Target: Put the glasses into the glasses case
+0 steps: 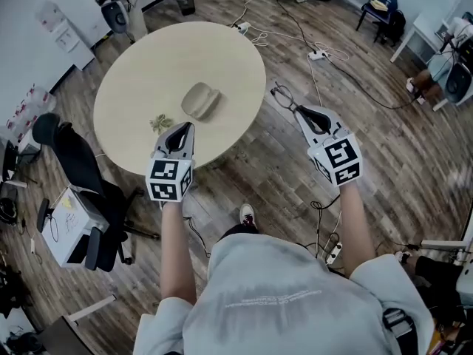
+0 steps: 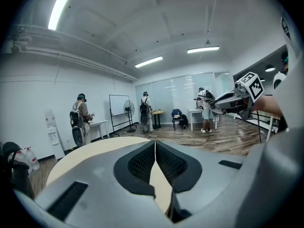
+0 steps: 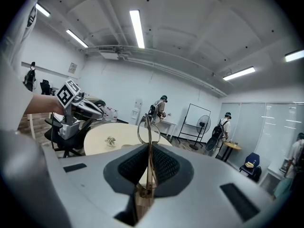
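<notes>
A grey-beige glasses case (image 1: 200,100) lies near the middle of the round beige table (image 1: 140,72); I cannot tell whether its lid is open. My left gripper (image 1: 185,127) hovers over the table's near edge, just short of the case, shut with nothing between its fingers (image 2: 142,163). My right gripper (image 1: 301,112) is off the table to the right, above the floor, shut on thin-framed glasses (image 1: 283,95). In the right gripper view the glasses (image 3: 148,127) stand upright, clamped by a temple in the right gripper (image 3: 149,152), with the table (image 3: 102,132) beyond.
A small crumpled greenish object (image 1: 160,123) lies on the table left of the case. A black office chair (image 1: 77,165) stands at the table's left. Cables and a power strip (image 1: 318,54) run across the wooden floor. Several people stand at the far wall (image 2: 80,118).
</notes>
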{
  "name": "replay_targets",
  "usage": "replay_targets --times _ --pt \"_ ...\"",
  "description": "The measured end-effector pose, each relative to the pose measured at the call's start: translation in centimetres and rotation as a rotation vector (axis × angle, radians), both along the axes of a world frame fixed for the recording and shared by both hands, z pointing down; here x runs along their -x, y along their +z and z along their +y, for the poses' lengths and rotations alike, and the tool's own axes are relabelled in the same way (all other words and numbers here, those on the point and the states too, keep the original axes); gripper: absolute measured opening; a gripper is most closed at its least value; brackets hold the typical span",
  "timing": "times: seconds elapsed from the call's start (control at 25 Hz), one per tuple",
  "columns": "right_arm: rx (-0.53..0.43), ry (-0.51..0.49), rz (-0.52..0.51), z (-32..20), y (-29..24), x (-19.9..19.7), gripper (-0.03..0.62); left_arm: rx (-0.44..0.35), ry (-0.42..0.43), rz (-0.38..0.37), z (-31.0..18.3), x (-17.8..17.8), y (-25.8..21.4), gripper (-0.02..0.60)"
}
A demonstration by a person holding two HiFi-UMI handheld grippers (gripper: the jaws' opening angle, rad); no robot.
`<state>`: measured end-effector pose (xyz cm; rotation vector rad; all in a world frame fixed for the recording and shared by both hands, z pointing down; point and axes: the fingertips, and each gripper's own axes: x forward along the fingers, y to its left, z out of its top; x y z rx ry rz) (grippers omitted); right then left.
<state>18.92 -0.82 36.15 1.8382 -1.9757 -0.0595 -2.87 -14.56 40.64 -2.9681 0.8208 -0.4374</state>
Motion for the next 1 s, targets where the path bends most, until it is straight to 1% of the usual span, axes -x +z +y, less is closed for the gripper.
replay_targets --times 0.36,0.6,0.76,0.88,1.0 --pt "0.080 -0.105 0.038 -9.3 2.5 0.9 0.021 0.061 -0.033 -0.002 -8.1 0.0 2.8 0.014" --pt "0.104 -0.142 0.055 -14.2 3.1 1.0 0.021 0.091 -0.066 0.007 -11.6 0.5 3.7 0.014" --pt "0.134 -0.200 0.063 -16.9 4.0 1.1 0.021 0.106 -0.096 0.009 -13.1 0.6 4.1 0.014" --pt "0.158 -0.268 0.066 -19.4 4.8 1.1 0.021 0.122 -0.141 0.022 -14.3 0.7 4.5 0.014" --pt "0.167 -0.353 0.061 -22.8 5.8 2.0 0.021 0.137 -0.223 0.024 -16.0 2.2 5.2 0.014"
